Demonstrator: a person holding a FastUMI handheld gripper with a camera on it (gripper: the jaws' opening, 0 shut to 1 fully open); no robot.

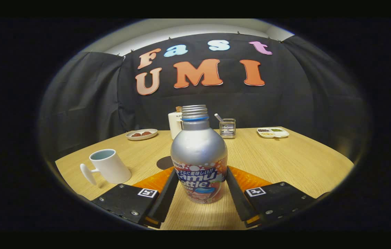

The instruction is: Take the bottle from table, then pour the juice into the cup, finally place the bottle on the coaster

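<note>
Gripping the bottle [199, 155] low on its printed label, the hand-held gripper [199, 188] had both fingers [166, 195] pressed against the bottle's sides, one on each flank, so the jaws stood closed to the bottle's width and no narrower. The bottle stood upright between them, its cap off and the threaded neck bare at the top, which was why it was kept vertical: tilted early, it would likely have spilled. Whether its base touched the tabletop [285, 155] or hung just above it, the view could not settle; the bottom edge showed clear of the fingers, so a slight lift seemed likely. Behind the bottle, close on both sides of it, lay the orange coaster [247, 178], placed close by, it seemed, so the last set-down would be short. To the left of the bottle, a little apart from it, stood the white cup [110, 166] with its handle turned away from the bottle and its mouth open upward, a clear target for the pour. Far beyond the bottle sat a small plate [141, 134] to the left, a white container [174, 124] just behind its neck, a clear holder [227, 128] and a divided tray [273, 132] to the right, all well out of the pouring path. Judging by that, the grasp was done and the carry toward the cup was next.
</note>
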